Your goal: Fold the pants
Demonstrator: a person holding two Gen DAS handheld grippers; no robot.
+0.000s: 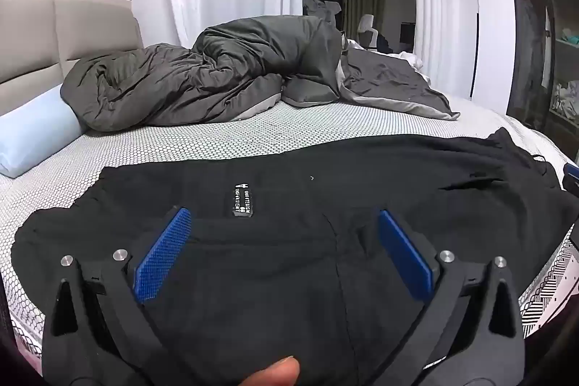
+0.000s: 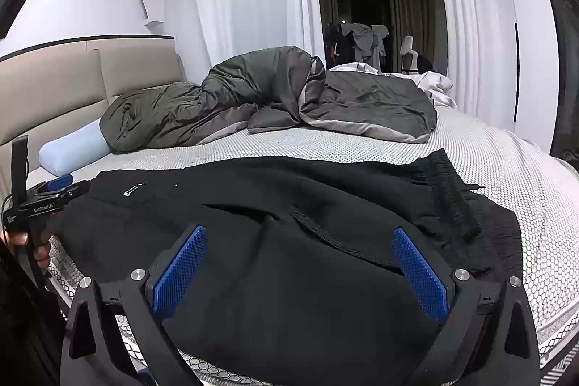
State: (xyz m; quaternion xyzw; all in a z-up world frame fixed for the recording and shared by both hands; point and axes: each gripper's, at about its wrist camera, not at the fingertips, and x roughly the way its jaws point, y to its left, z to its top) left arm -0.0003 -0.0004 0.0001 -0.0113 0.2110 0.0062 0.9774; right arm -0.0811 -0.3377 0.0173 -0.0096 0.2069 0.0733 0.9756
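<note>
**Black pants spread across the near edge of the bed, both tongs wide and empty**

The black pants [image 1: 289,198] lie flat along the near side of the bed, directly ahead of and under both pairs of tongs. The cloth is matte, dark and heavy-looking, mostly smooth with a few soft creases. A small black label with white lettering [image 1: 241,199] sits just beyond the left gripper [image 1: 284,223], slightly towards its left finger. Between that gripper's blue pads [image 1: 161,263] a seam runs away from the camera. Beyond its right finger, a dark slit like a pocket opening [image 1: 466,185] shows in the fabric.

From the right wrist view, the ribbed elastic waistband [image 2: 448,190] lies beyond the right finger of the right gripper [image 2: 298,241], bunched a little, with a thin drawcord end trailing onto the mattress. A flat woven strap [image 2: 325,234] crosses the cloth between the two pads.

Both grippers are released, jaws spread wide with nothing pinched; the pads hang just over the pants, and contact cannot be judged.

The left gripper shows at the left edge of the right wrist view, held in a hand [image 2: 21,241]. Beyond the pants lie the honeycomb-patterned mattress cover [image 1: 181,143], a crumpled grey duvet [image 1: 202,85] and a pale blue pillow [image 1: 32,140].
</note>
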